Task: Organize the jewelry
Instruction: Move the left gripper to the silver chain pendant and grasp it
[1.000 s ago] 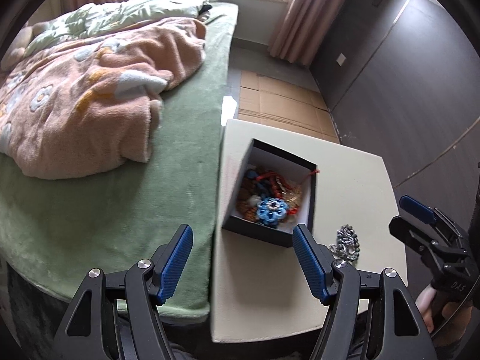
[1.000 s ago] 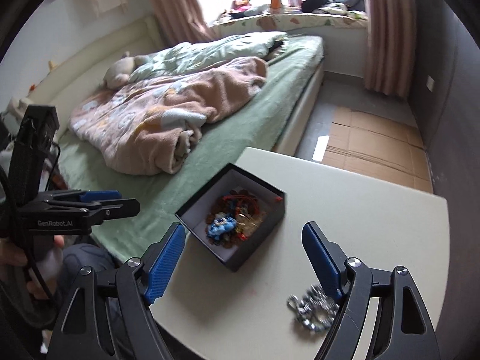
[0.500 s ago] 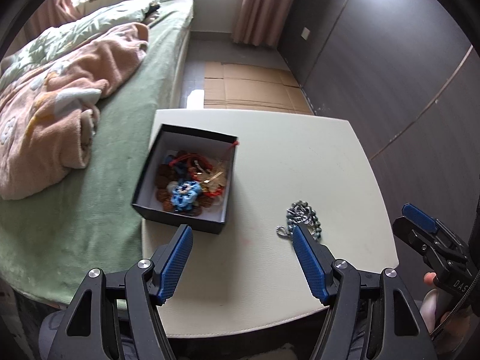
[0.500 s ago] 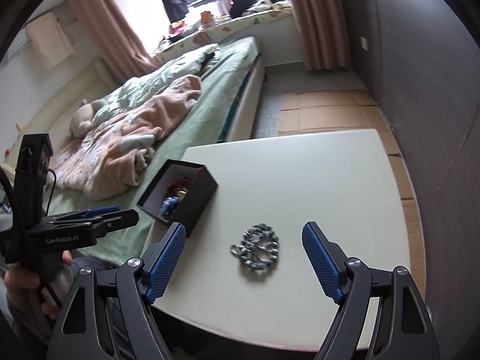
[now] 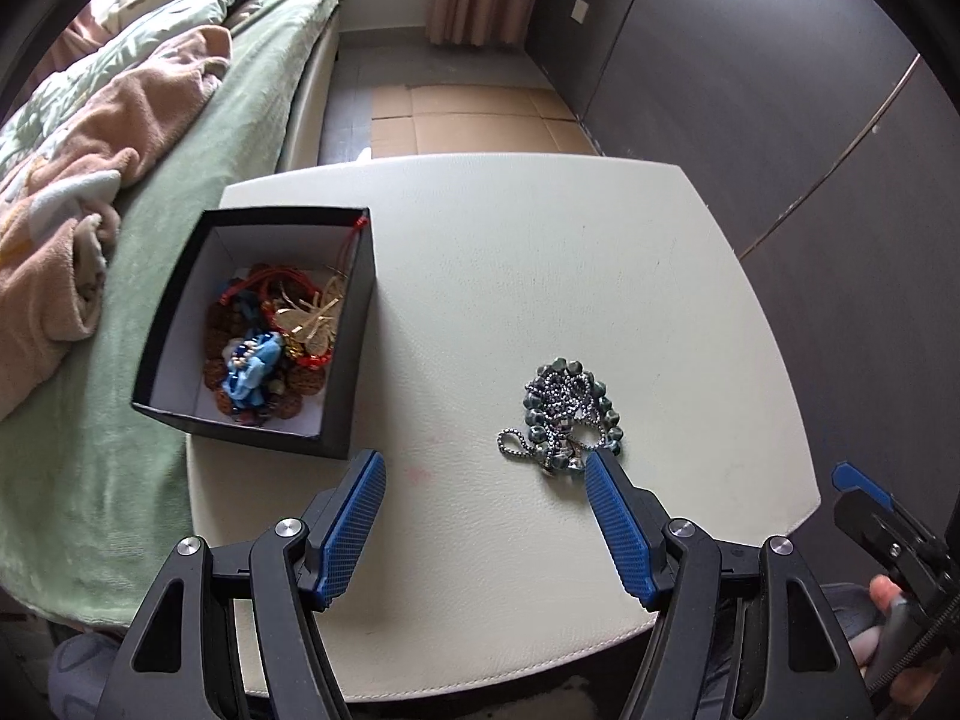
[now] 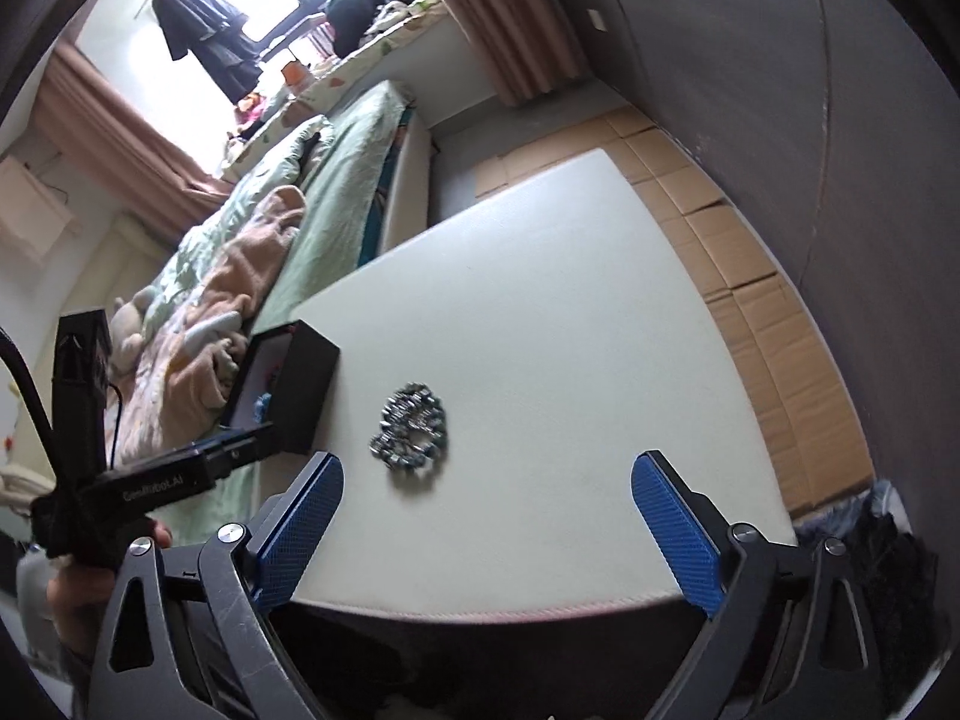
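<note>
A black jewelry box with a white lining stands at the left of the cream table. It holds several red, blue, brown and gold pieces. A silver-grey bead necklace lies bunched on the table to the box's right; it also shows in the right wrist view, right of the box. My left gripper is open and empty above the table's near edge, its right finger next to the necklace. My right gripper is open and empty, just short of the necklace.
A bed with a green sheet and a pink blanket adjoins the table's left side. Flattened cardboard covers the floor beyond the table. A dark wardrobe wall runs along the right.
Both grippers have swung right and closer to the table. The necklace now lies nearer both grippers. The box and the necklace have not moved on the table.
</note>
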A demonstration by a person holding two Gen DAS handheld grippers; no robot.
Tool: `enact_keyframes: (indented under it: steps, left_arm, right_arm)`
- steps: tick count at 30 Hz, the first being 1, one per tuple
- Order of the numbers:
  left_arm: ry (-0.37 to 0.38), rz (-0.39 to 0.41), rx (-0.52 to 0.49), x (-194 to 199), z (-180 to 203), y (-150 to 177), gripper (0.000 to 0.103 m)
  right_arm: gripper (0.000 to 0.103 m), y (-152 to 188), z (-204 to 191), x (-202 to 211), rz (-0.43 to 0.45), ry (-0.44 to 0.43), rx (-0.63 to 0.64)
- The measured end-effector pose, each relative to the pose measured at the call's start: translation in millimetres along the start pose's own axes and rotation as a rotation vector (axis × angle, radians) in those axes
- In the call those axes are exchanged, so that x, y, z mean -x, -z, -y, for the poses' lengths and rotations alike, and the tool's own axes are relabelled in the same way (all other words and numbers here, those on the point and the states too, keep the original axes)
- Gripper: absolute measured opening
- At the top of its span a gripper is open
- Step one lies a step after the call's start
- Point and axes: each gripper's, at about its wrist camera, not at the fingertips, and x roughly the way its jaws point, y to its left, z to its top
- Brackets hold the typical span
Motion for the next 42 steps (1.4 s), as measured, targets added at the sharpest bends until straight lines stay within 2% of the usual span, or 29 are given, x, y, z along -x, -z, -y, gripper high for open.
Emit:
enact_keyframes:
  steps: [3, 7, 11, 15, 22, 24, 28, 29, 30, 34, 35, 41, 42]
  left_arm:
    - [0.001, -0.01, -0.009, -10.0, 2.3, 0.3, 0.07]
    - [-0.008, -0.031, -0.017, -26.2, 4.8, -1.3, 0.07]
    - [-0.014, -0.046, -0.022, -43.1, 7.4, -3.1, 0.07]
    - [-0.011, -0.056, -0.002, -52.5, 4.3, -5.6, 0.058]
    - [0.021, -0.068, 0.046, -59.5, -0.3, -12.5, 0.057]
    - [0.039, -0.067, 0.044, -57.7, 3.0, -13.7, 0.053]
    - [0.059, -0.051, 0.018, -52.4, 14.0, -12.7, 0.051]
    - [0.06, -0.052, 0.013, -52.9, 17.8, -14.2, 0.045]
    - [0.055, -0.054, 0.007, -53.9, 20.9, -15.8, 0.037]
    - [0.012, -0.068, -0.041, -60.4, 35.5, -19.8, 0.029]
    - [0.012, -0.072, -0.053, -61.1, 38.7, -20.0, 0.024]
    - [-0.066, -0.121, -0.136, -77.2, 56.8, -17.9, 0.021]
    - [-0.09, -0.105, -0.137, -77.6, 56.4, -17.4, 0.022]
  right_arm:
    - [0.097, 4.9, 8.0, -2.1, -0.02, -0.018, -0.028]
    - [0.097, 3.9, 12.5, -4.0, -0.023, 0.003, -0.033]
    - [0.097, 1.6, 19.7, -4.5, -0.019, -0.028, -0.075]
    - [0.097, 0.8, 23.0, -6.4, -0.017, -0.052, -0.101]
    - [0.097, -0.9, 28.8, -9.1, -0.009, -0.078, -0.15]
    - [0.097, -0.4, 29.4, -10.5, -0.009, -0.077, -0.159]
    - [0.097, 0.5, 29.9, -12.1, -0.017, -0.083, -0.168]
    - [0.097, 0.7, 29.4, -12.2, -0.016, -0.081, -0.166]
    - [0.097, 0.6, 29.6, -12.1, -0.015, -0.08, -0.165]
    - [0.097, 0.1, 29.5, -12.7, -0.016, -0.084, -0.169]
    - [0.097, 0.2, 29.0, -13.1, -0.018, -0.084, -0.168]
    - [0.097, -0.6, 32.6, -12.5, -0.02, -0.088, -0.173]
    - [0.097, -0.9, 33.2, -12.3, -0.018, -0.09, -0.175]
